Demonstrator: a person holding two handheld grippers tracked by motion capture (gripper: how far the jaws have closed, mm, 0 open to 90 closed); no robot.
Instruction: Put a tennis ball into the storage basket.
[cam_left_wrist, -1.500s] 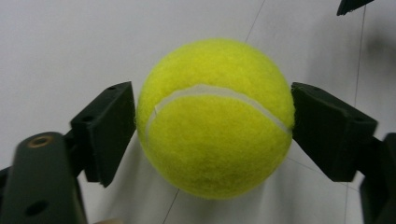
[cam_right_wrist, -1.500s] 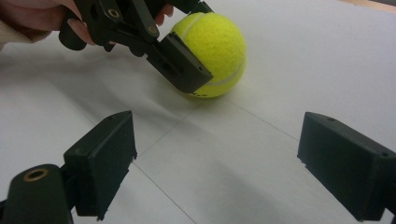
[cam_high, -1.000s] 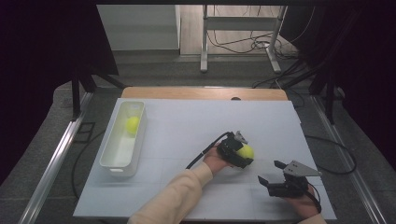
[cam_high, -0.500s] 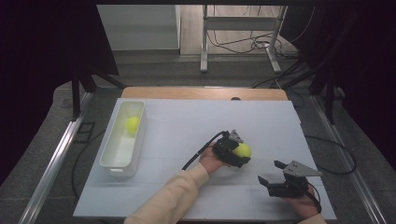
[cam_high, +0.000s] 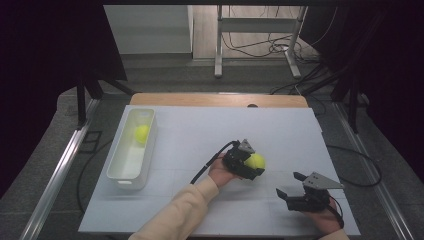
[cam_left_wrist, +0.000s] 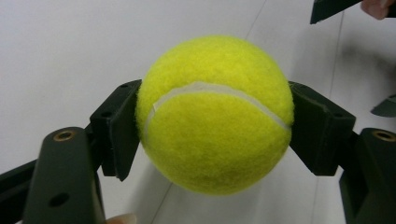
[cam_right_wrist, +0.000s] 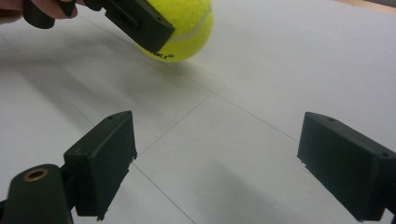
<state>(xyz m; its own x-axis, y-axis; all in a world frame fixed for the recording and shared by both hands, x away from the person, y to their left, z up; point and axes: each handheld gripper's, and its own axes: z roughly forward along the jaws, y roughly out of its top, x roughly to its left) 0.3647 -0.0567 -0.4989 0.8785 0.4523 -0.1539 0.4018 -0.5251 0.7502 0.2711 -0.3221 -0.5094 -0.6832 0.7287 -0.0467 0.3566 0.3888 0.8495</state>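
Clearly, the left gripper (cam_high: 251, 165) held the fuzzy yellow tennis ball (cam_left_wrist: 215, 114) pinched between both jaws, just above the white table sheet (cam_high: 200, 130). Meanwhile, the right gripper (cam_right_wrist: 224, 168) sat nearby, jaws wide and empty. Since the pads gripped only the ball's round sides, a jolt could have let it slip and roll off before reaching the white plastic bin (cam_high: 131, 170).

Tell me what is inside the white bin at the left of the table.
One yellow tennis ball lies in the far half of the white bin; the near half looks bare. The near wall hides a strip of its floor.
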